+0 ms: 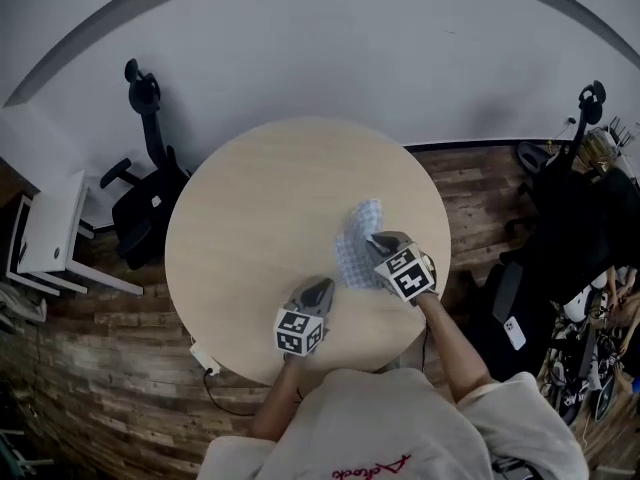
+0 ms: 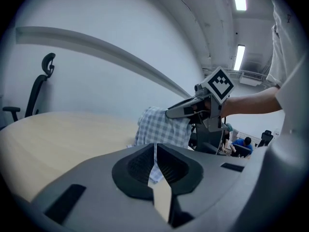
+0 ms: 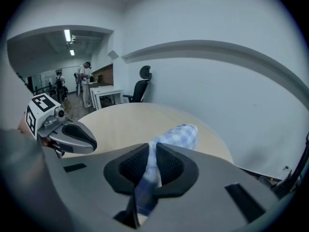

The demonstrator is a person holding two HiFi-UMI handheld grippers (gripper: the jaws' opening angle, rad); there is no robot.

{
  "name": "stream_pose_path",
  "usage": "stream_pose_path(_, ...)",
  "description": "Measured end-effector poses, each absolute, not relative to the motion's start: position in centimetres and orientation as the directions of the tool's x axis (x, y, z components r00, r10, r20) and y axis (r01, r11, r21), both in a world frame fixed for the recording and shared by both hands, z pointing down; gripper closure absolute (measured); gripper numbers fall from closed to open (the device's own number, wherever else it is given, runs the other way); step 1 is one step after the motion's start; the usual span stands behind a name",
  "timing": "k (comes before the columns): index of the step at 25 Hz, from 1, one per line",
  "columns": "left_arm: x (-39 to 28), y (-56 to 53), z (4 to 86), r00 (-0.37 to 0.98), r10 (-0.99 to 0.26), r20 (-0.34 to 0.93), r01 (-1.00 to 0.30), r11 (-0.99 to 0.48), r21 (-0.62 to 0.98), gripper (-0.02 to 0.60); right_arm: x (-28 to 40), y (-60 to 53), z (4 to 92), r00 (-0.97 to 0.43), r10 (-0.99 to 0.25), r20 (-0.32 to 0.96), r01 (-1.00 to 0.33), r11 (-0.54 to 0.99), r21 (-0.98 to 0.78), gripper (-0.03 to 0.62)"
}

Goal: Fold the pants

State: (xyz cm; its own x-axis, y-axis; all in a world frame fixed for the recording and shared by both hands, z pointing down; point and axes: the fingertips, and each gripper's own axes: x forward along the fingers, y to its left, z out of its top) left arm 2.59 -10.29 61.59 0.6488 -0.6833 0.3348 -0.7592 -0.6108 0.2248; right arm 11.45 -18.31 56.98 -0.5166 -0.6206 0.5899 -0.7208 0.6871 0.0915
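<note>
With the left hand-held gripper (image 1: 318,292) and the right hand-held gripper (image 1: 379,244) both clamped on the checked pants (image 1: 356,251), hold the edge taut and lower it squarely onto the desk (image 1: 250,198).

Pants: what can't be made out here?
- Head view: pants small and bunched, waist and legs indistinguishable; right gripper covers one edge.
- Left gripper view: left gripper's own body hides the pants' lower part.
- Right gripper view: only one bunched end shows past the jaws.
</note>
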Motion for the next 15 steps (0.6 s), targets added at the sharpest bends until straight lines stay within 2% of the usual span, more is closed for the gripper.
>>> stream_pose_path(4,-2.9,-8.5,61.8,0.605,-0.721,0.338,-0.796,-0.558,0.235,0.538,2.0,-15.5,61.0,-0.563,-0.515,0.646,-0.654,0.756,0.032,0.52)
stream_pose_path(6,-6.0,-7.5,61.9,0.574,-0.744,0.341,-0.819,-0.523,0.237,0.538,-2.1,-14.1,63.8,-0.589,-0.453,0.67,-0.63,0.776,-0.029,0.428)
stream_pose_path(7,-7.7,-6.9,61.9,0.556,-0.757,0.344,-0.831,-0.504,0.236,0.538,-3.8,-13.3,65.0,-0.596,-0.428,0.679,-0.619,0.784,-0.05,0.422)
stream_pose_path(12,-14.1,-4.7,62.7,0.494,-0.794,0.355,-0.869,-0.437,0.232,0.538,-7.9,-11.1,66.9,-0.615,-0.429,0.661,-0.623,0.779,-0.073,0.429)
stream_pose_path(15,-14.9,-3.9,63.2,0.505,-0.789,0.35,-0.862,-0.445,0.243,0.538,-7.1,-10.8,66.8,-0.591,-0.495,0.637,-0.671,0.74,-0.047,0.478)
